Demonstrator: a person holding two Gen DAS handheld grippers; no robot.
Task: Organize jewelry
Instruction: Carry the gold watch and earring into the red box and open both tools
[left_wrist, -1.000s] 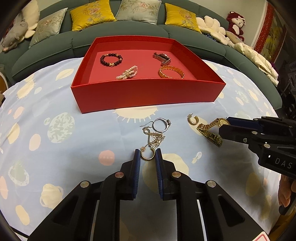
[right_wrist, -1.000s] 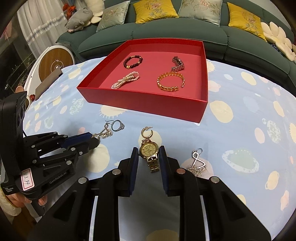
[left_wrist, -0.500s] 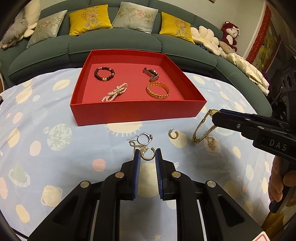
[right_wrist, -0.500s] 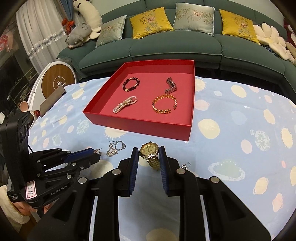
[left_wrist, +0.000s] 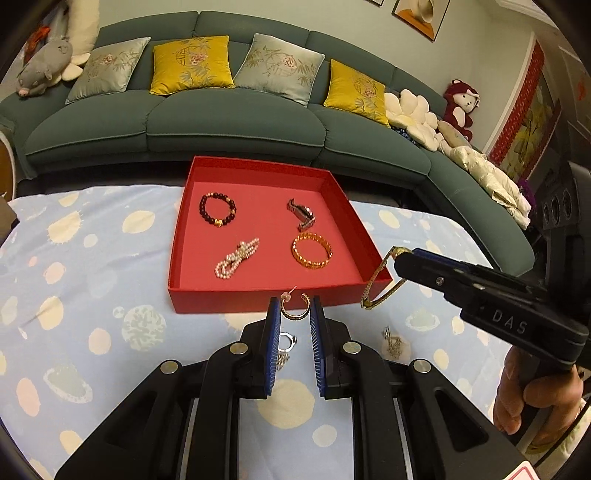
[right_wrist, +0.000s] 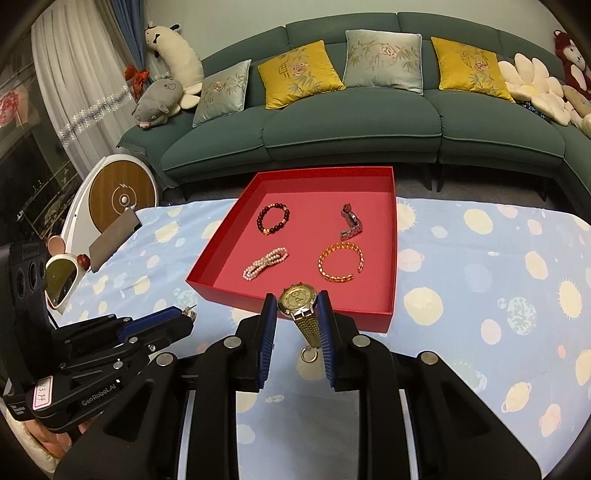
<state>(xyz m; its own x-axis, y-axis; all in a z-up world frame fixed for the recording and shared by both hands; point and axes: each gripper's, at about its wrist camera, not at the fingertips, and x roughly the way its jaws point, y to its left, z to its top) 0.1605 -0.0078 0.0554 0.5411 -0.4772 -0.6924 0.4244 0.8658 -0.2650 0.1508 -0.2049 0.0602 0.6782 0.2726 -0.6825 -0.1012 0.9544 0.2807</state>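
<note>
My left gripper (left_wrist: 294, 308) is shut on a gold hoop earring (left_wrist: 294, 307) and holds it above the cloth, just before the front wall of the red tray (left_wrist: 258, 300). My right gripper (right_wrist: 297, 306) is shut on a gold watch (right_wrist: 297, 300), whose band hangs down, near the tray's front right corner (right_wrist: 369, 319). In the left wrist view the watch band (left_wrist: 380, 284) dangles from the right gripper (left_wrist: 400, 258). The tray holds a dark bead bracelet (left_wrist: 217, 210), a pearl bracelet (left_wrist: 236, 257), an amber bangle (left_wrist: 312, 250) and a silver clasp piece (left_wrist: 301, 215).
A silver ring with earring pieces (left_wrist: 285, 345) and a silver pendant (left_wrist: 392, 339) lie on the planet-print cloth (left_wrist: 92, 295). A gold hoop (right_wrist: 309, 355) lies on the cloth under the right gripper. A green sofa (left_wrist: 236, 122) stands behind the table. A mirror (right_wrist: 61, 277) sits at the left edge.
Both grippers have risen from the cloth and moved toward the tray, the left lifting the hoop earring, the right lifting the watch.
</note>
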